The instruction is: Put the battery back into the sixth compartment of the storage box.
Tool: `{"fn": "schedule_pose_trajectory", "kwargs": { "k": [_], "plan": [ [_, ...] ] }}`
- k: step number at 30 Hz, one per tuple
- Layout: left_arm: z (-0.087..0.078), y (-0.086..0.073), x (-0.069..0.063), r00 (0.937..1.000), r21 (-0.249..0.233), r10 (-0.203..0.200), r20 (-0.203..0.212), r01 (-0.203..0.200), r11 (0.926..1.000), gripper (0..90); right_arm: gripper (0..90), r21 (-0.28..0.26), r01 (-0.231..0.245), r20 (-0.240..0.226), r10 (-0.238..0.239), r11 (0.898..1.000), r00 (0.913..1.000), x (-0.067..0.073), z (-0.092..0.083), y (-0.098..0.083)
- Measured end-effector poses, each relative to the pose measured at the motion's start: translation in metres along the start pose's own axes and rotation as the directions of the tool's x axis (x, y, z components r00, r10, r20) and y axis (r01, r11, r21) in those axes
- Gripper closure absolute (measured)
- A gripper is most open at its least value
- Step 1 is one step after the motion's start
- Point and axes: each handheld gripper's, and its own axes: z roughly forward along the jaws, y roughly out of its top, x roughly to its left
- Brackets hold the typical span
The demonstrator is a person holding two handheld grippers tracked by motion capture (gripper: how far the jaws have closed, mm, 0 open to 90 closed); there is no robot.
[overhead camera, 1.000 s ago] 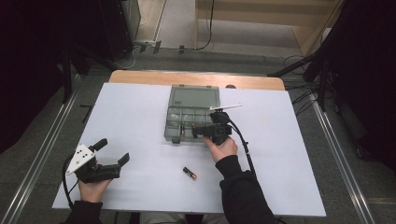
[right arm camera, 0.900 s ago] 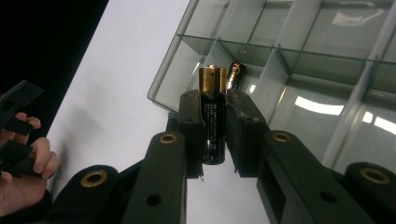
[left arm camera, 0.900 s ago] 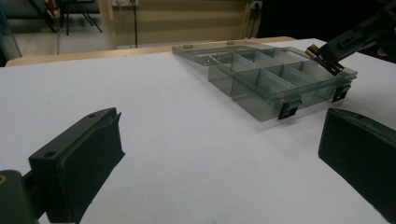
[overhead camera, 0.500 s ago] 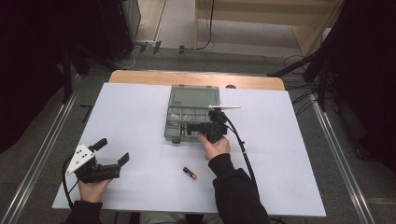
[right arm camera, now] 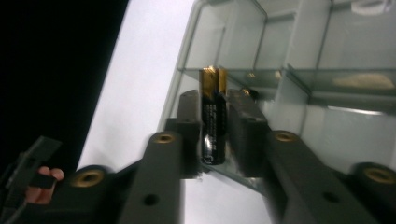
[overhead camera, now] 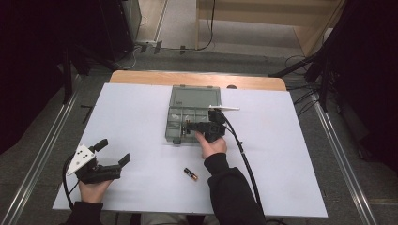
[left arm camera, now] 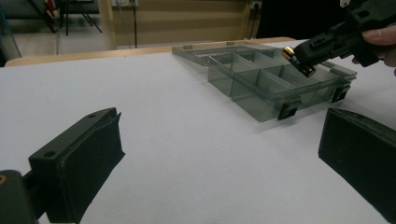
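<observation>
A grey clear organiser box [overhead camera: 174, 130] lies open mid-table, its lid [overhead camera: 195, 97] flat behind it. My right gripper [overhead camera: 188, 127] reaches over the box's front compartments with a black-and-gold battery [right arm camera: 212, 126] between its jaws. The jaws have just been opening, but the pads [right arm camera: 189, 121] still lie against the battery. From the left gripper view that battery [left arm camera: 297, 60] hangs tilted above the box [left arm camera: 261, 88] at the right gripper's [left arm camera: 306, 58] tip. A second battery [overhead camera: 190, 174] lies on the white table in front of the box. My left gripper [overhead camera: 113, 151] rests open at the front left, nothing between its jaws.
The white tabletop [overhead camera: 136, 117] spreads wide to the left of the box. The right gripper's cable [overhead camera: 244, 154] trails back along the forearm. A small white piece [right arm camera: 371, 5] lies in a far compartment. Dark floor and metal rails [overhead camera: 56, 126] flank the table.
The right hand has edged slightly left over the box with the battery. The left hand and the battery on the table have not moved.
</observation>
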Motion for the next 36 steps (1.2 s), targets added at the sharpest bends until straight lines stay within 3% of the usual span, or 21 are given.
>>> {"fn": "schedule_pose_trajectory", "kwargs": {
  "k": [6,9,10,11,12,14,16,20,25,32,36],
  "plan": [
    [0.0,0.0,0.0,1.0,0.001,-0.002,0.001,0.002,1.0,0.0,47.6,-0.01,0.052,0.027,-0.052,0.999,0.9983,0.006,-0.004,0.0],
    [0.0,0.0,0.0,1.0,0.0,-0.001,0.001,0.001,1.0,0.0,29.9,-0.014,0.096,-0.021,-0.096,0.995,0.9952,0.005,-0.008,0.001],
    [0.0,0.0,0.0,1.0,0.0,-0.002,0.001,0.002,1.0,0.0,29.9,-0.014,0.096,-0.021,-0.096,0.995,0.9952,0.005,-0.008,0.001],
    [0.0,0.0,0.0,1.0,0.001,-0.002,0.0,0.002,1.0,0.0,22.1,-0.015,0.121,-0.041,-0.121,0.993,0.9918,0.006,-0.009,0.001],
    [0.0,0.0,0.0,1.0,0.002,-0.002,0.0,0.002,1.0,0.0,5.2,0.001,0.161,-0.077,-0.16,0.987,0.9841,0.008,-0.011,0.0],
    [0.0,0.0,0.0,1.0,0.003,-0.001,0.0,0.001,1.0,0.0,0.0,0.014,0.182,-0.087,-0.18,0.983,0.9798,0.01,-0.011,-0.001],
    [0.001,0.0,0.0,1.0,0.003,0.0,0.0,0.0,1.0,0.0,0.0,0.06,0.241,-0.088,-0.235,0.969,0.968,0.013,-0.013,-0.004],
    [0.0,0.0,0.0,1.0,0.004,0.0,-0.001,0.0,1.0,0.0,0.0,0.091,0.317,-0.044,-0.315,0.944,0.9482,0.018,-0.017,-0.009],
    [0.001,0.0,0.0,1.0,0.002,-0.002,-0.001,0.002,1.0,0.0,0.0,0.136,0.376,-0.036,-0.375,0.917,0.9265,0.027,-0.02,-0.016],
    [0.001,0.0,0.0,1.0,0.003,-0.001,-0.001,0.001,1.0,0.0,0.0,0.225,0.449,-0.012,-0.458,0.865,0.8889,0.036,-0.019,-0.029],
    [0.001,0.0,0.0,1.0,0.004,-0.001,-0.001,0.001,1.0,0.0,0.0,0.269,0.49,-0.01,-0.507,0.829,0.862,0.043,-0.014,-0.037]
  ]
}}
